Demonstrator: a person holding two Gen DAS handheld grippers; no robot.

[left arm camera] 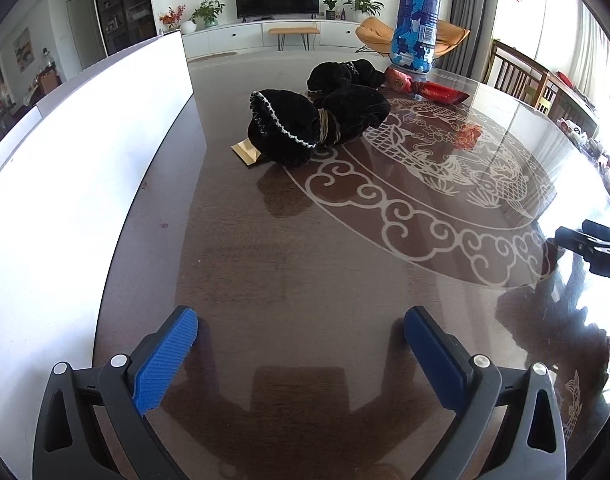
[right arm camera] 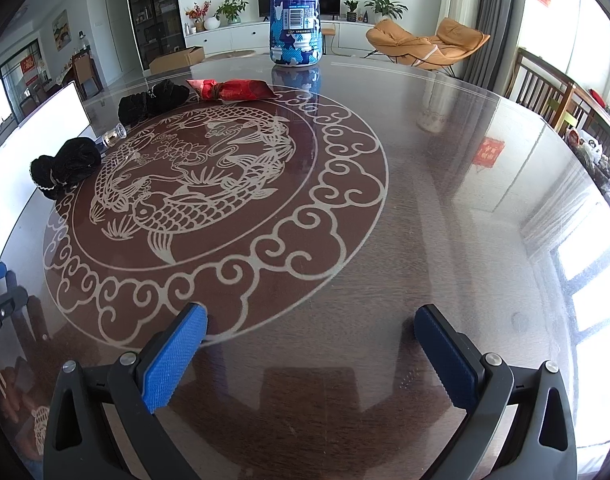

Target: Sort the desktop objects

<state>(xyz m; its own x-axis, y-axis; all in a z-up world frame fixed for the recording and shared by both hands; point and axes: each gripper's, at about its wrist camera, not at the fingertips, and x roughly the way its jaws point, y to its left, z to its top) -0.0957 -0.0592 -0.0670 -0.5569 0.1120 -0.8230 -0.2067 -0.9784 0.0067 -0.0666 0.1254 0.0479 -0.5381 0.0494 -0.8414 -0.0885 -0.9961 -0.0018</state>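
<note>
Both my tongs are low over the table [left arm camera: 289,280], angled forward and slightly down, nothing in either.

Left gripper [left arm camera: 301,334]: jaws spread wide, blue pads [left arm camera: 167,360] apart, empty. It hangs over bare dark glass beside the white box [left arm camera: 85,152], which runs along its left side. Its reflection sits right under the fingers, so it's close to the surface; can't tell if it touches.

Right gripper [right arm camera: 311,334]: also spread wide, empty. Left fingertip sits over the edge of the etched fish-and-cloud medallion [right arm camera: 209,184], right fingertip over plain glass. It shows at the far right edge of the left view; the left one shows at the far left edge of the right view. So the two are side by side, well apart.

Task items, all ahead at the far side of the table:
- near black velvet pouch [left arm camera: 301,124], tied with cord, lying on its side near the white box, a small gold packet [left arm camera: 249,153] poking out from under it
- second black pouch [left arm camera: 345,74] just behind it
- red pouch [left arm camera: 425,88] lying flat, right of the second black one
- blue camo bottle [left arm camera: 417,16] upright behind the red pouch
- small clear glass item [right arm camera: 115,136] between the two black pouches, seen only in the right view, too small to identify
</note>
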